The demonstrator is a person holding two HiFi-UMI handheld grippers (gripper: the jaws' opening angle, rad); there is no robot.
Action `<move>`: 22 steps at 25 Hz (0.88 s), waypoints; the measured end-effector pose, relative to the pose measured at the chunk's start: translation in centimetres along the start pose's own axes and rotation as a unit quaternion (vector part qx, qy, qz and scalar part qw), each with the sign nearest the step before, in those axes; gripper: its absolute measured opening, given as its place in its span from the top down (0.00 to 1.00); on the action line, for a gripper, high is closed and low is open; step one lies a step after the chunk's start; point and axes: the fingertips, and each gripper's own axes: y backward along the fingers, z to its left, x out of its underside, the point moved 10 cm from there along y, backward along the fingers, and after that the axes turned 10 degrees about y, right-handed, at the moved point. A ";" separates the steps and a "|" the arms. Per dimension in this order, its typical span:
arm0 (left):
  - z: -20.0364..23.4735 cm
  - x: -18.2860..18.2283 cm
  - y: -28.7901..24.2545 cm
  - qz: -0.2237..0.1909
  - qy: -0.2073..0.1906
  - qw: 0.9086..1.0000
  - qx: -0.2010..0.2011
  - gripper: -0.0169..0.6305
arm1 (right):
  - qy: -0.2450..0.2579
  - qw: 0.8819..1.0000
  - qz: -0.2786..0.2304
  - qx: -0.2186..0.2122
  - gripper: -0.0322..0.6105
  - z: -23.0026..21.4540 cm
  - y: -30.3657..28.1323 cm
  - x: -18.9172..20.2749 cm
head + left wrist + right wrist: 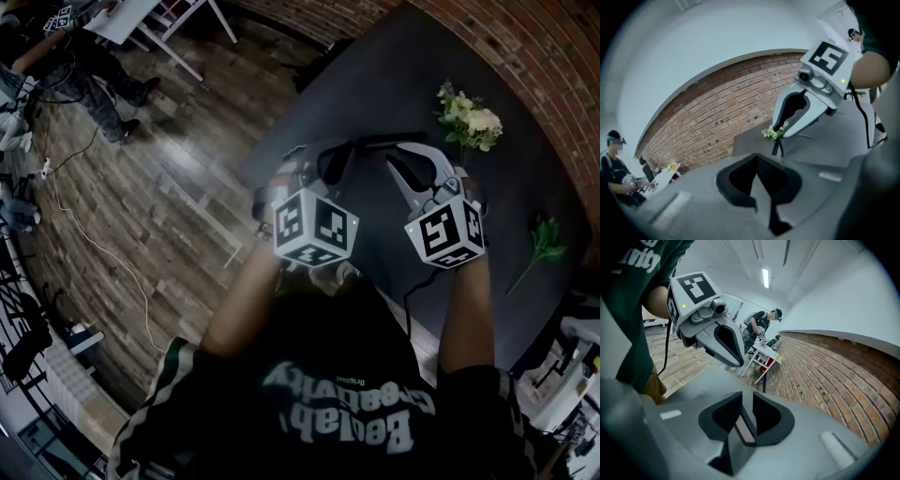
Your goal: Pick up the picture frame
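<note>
the picture frame is hard to pick out against the dark table (375,66). my reading is that the thin dark bar (389,141), running crosswise just past both sets of fingertips, is its edge. the right gripper (405,161) stands narrowly parted with a thin dark-rimmed strip (743,427) in the gap, pads not clearly pressing it. the left gripper (336,155) has its tips together, empty. the right looks nearer.

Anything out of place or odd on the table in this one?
A leafy green sprig lies alone near the right edge of the dark table, apart from the flower bunch, as if dropped from it. No spill or damage shows. No picture frame is clearly visible.
</note>
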 end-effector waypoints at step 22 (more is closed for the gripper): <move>-1.4 2.6 -4.1 0.041 0.060 0.996 -0.043 0.97 | 0.123 0.977 0.021 -0.175 0.68 -1.7 -7.3 6.5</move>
